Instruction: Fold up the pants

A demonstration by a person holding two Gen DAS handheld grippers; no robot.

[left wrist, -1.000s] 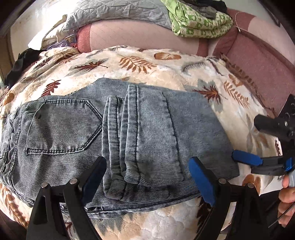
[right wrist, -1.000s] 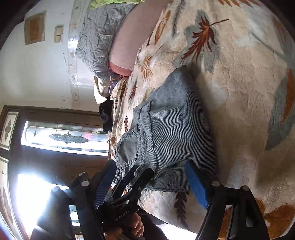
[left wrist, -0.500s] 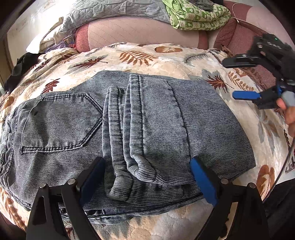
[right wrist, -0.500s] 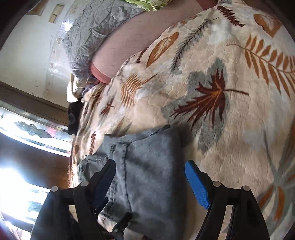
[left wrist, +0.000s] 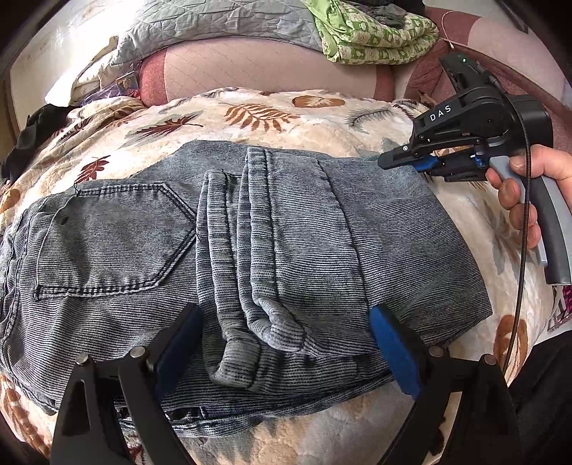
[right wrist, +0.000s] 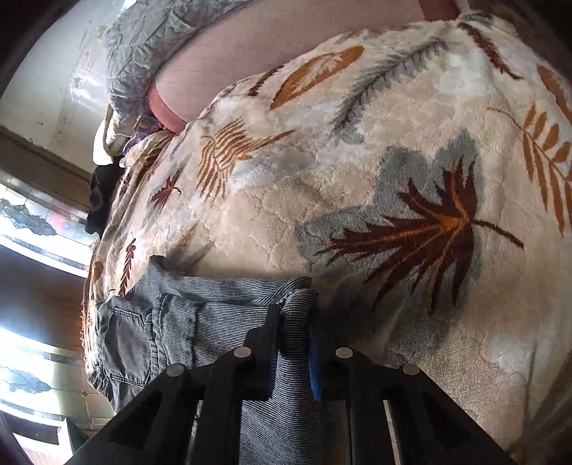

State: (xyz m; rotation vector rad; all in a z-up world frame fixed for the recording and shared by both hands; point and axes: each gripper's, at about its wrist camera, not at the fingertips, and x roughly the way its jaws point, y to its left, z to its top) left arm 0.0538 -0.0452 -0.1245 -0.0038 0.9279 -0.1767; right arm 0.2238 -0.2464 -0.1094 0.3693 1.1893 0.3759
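Grey-blue ribbed pants (left wrist: 250, 243) lie folded on a leaf-patterned blanket (left wrist: 250, 114), back pocket at the left, legs doubled over in the middle. My left gripper (left wrist: 286, 343) is open, its blue pads straddling the near edge of the folded legs. My right gripper (left wrist: 389, 161) is at the pants' far right corner, a hand on its handle. In the right wrist view it (right wrist: 293, 343) is shut on that corner of the pants (right wrist: 296, 357).
A pink bolster (left wrist: 250, 68) lies behind the blanket with a grey quilt (left wrist: 214, 25) and a green patterned cloth (left wrist: 375, 35) on it. A dark garment (left wrist: 25, 143) lies at the far left. A window (right wrist: 28, 229) is at the left.
My right gripper moved from beside the bed's right edge up to the pants' far right corner and shut on it. My left gripper came slightly closer to the pants and stayed open.
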